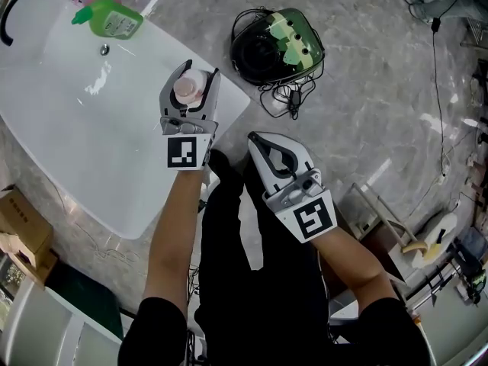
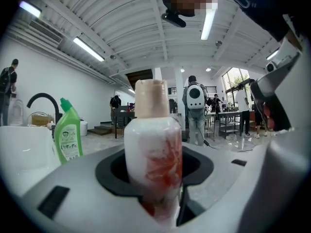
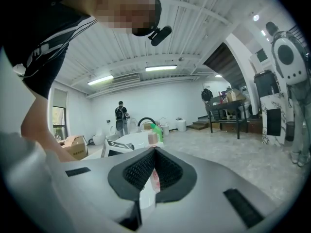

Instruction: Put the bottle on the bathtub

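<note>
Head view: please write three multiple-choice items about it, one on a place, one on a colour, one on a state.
1. Where is the green bottle?
A: on the bathtub rim, by the black tap
B: on the floor
C: on a shelf

2. What colour is the cap of the white bottle in the left tool?
A: blue
B: pale pink
C: black

3. How do the jaws of the right tool stand?
A: wide apart
B: closed on a bottle
C: together, holding nothing

Key:
1 A, it sits at the tub's edge beside the tap.
2 B, the cap shows pinkish between the jaws.
3 C, the tips meet with nothing between them.
</note>
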